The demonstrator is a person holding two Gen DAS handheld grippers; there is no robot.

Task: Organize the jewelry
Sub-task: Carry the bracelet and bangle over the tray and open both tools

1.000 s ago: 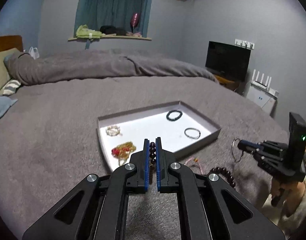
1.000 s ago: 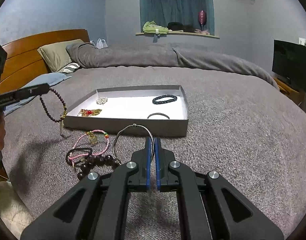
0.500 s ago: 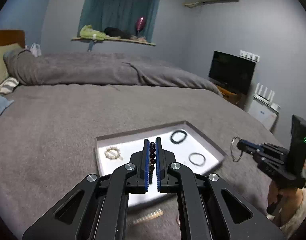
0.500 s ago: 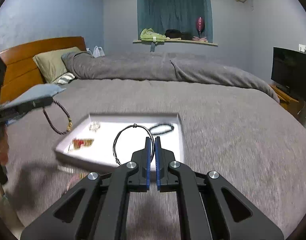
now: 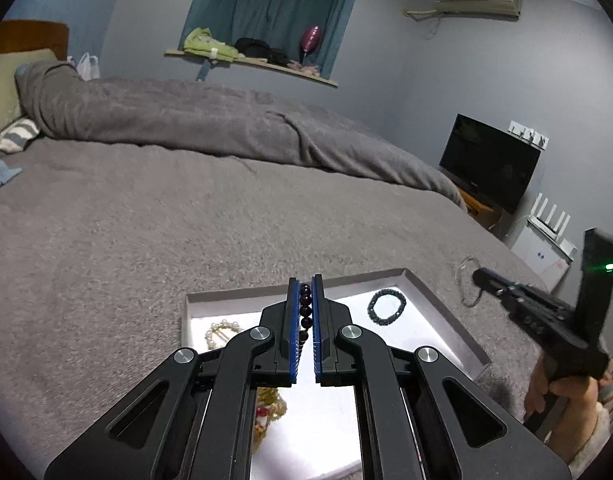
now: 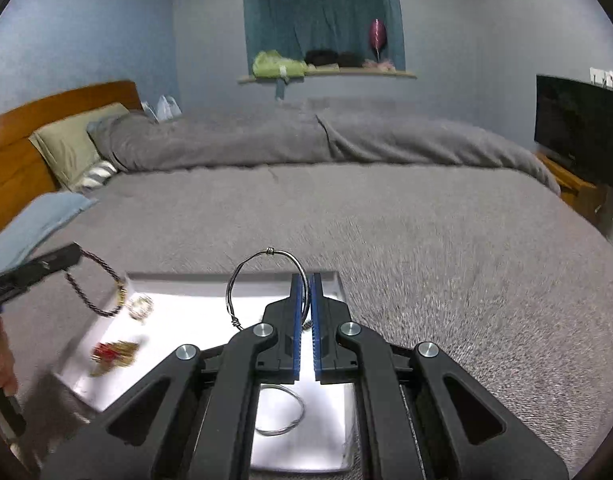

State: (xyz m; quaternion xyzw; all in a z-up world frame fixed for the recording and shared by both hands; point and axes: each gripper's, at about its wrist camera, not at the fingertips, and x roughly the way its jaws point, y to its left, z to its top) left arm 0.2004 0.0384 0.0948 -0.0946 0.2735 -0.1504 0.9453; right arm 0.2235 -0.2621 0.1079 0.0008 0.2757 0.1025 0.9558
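Observation:
My left gripper [image 5: 305,280] is shut on a dark beaded bracelet [image 5: 305,309], held above the white tray [image 5: 438,312] on the grey bed. My right gripper [image 6: 305,278] is shut on a silver wire bangle [image 6: 242,276] that stands up over the tray [image 6: 194,278]. In the tray lie a black bead bracelet [image 5: 386,306], a pearl bracelet [image 5: 220,332], a gold and red piece [image 6: 112,354] and a second silver bangle [image 6: 280,412]. Each gripper shows in the other's view: the right gripper [image 5: 480,278] at the right, the left gripper [image 6: 72,256] at the left with the dark bracelet [image 6: 94,298] hanging.
The grey blanket [image 6: 446,248] spreads beyond the tray. A rolled duvet [image 5: 210,120] and pillows [image 6: 70,144] lie at the far side. A television [image 5: 490,160] stands at the right wall. A person's hand [image 5: 562,396] holds the right gripper.
Both grippers moved forward from the bed's near edge to above the tray, each keeping its bracelet. The loose jewelry on the blanket in front of the tray has left the views.

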